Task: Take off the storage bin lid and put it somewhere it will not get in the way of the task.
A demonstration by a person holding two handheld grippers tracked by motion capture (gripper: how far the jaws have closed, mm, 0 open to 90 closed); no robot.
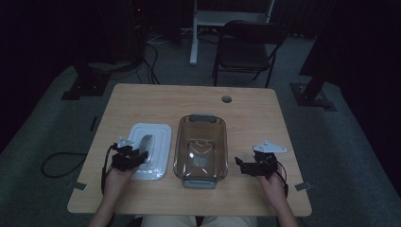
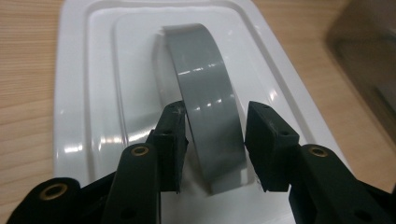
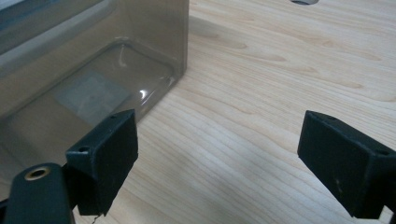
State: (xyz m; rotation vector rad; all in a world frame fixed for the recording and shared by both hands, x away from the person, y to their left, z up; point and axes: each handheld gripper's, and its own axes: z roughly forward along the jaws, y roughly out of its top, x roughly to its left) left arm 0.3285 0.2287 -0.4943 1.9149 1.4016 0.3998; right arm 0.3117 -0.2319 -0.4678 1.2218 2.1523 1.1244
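The desk [image 1: 156,99] carries a clear glass dish [image 1: 200,146], which stands between the two tongs, near the left side of the right tongs [image 1: 247,166]; these are wide open over bare wood and hold nothing. The white lid [image 1: 158,135] lies flat directly under and ahead of the left tongs [image 2: 215,140]. Its grey arched handle [image 2: 205,107] stands between the narrowed jaws, which are shut against both of its edges. I judge the lid light and stiff, but glossy and slippery, so the handle is the right place to hold. The glass dish looks heavy and fragile, so the lid should come down on it gently.
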